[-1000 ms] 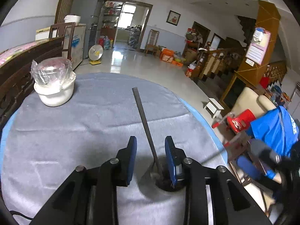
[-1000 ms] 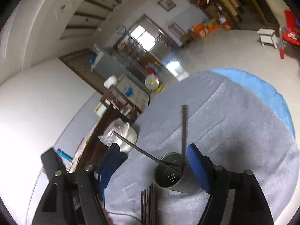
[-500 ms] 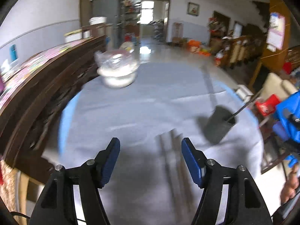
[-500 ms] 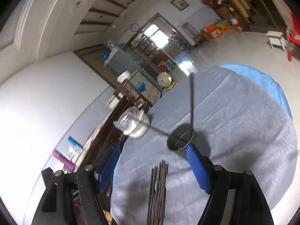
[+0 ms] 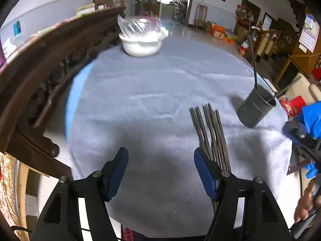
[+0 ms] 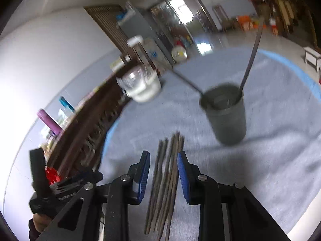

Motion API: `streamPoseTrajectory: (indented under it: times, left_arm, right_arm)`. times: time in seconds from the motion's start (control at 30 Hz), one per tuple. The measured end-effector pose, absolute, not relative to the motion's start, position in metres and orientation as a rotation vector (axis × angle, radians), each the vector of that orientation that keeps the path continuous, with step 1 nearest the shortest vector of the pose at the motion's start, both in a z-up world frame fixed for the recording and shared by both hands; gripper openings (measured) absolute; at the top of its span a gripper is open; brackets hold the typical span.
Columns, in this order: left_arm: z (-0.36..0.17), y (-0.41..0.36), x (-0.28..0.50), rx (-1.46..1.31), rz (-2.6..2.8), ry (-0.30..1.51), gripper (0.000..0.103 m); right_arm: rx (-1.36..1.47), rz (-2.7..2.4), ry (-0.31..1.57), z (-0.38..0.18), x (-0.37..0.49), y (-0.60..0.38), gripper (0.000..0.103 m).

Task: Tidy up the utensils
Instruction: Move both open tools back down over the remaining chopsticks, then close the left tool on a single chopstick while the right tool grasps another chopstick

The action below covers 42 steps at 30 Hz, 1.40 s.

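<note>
A bundle of several dark metal chopsticks (image 5: 210, 132) lies on the grey tablecloth (image 5: 150, 100); it also shows in the right wrist view (image 6: 166, 180). A dark metal utensil cup (image 5: 254, 108) stands to its right with two long metal utensils (image 5: 252, 60) leaning out; the cup (image 6: 226, 114) shows in the right wrist view too. My left gripper (image 5: 160, 170) is open and empty, left of the bundle. My right gripper (image 6: 163, 173) is open, its fingers on either side of the bundle, above it.
A white bowl covered with clear plastic (image 5: 140, 38) stands at the far side of the round table. A dark carved wooden bench back (image 5: 40, 84) runs along the table's left edge. Chairs and a staircase lie beyond the right edge.
My left gripper has pulled back from the cup and moved left of the bundle. My right gripper has dropped over the chopsticks and its jaws have narrowed.
</note>
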<state>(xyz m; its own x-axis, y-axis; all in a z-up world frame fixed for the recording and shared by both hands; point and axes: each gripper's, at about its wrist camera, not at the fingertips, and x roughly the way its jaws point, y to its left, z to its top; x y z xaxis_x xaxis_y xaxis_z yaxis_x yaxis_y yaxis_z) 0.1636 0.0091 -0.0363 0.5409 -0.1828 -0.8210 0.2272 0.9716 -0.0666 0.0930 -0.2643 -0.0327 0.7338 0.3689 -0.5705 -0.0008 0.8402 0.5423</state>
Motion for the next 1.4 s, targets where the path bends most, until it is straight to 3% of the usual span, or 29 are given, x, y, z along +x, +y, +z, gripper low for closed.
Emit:
streamPoseTrajectory:
  times: [0.13,0.23,0.3,0.43,0.77,1.03,1.23,1.4]
  left_arm:
    - [-0.06,0.006,0.18,-0.015,-0.288,1.074,0.069]
    - [-0.073,0.004,0.189,-0.063,-0.302,1.13,0.069]
    - [-0.08,-0.001,0.191,-0.075,-0.329,1.152,0.069]
    - [-0.09,-0.01,0.197,-0.082,-0.36,1.194,0.057]
    - [-0.107,-0.034,0.207,-0.091,-0.391,1.254,0.048]
    - [-0.117,-0.046,0.207,-0.06,-0.384,1.266,0.047]
    - [-0.118,-0.048,0.204,-0.051,-0.374,1.26,0.035]
    - [-0.121,-0.057,0.201,-0.024,-0.377,1.255,0.026]
  right_arm:
    - [0.518,0.201,0.834,-0.06,0.117,-0.249,0.031]
    - [0.52,0.193,0.907,-0.084,0.132,-0.241,0.022]
    - [0.541,0.19,0.955,-0.099,0.14,-0.24,0.022]
    - [0.547,0.189,1.024,-0.121,0.159,-0.233,0.021]
    - [0.524,0.182,1.08,-0.132,0.175,-0.221,0.021]
    - [0.563,0.133,1.088,-0.132,0.166,-0.245,0.021]
    - [0.513,0.145,1.101,-0.131,0.17,-0.232,0.021]
    - [0.573,0.109,1.105,-0.134,0.166,-0.242,0.012]
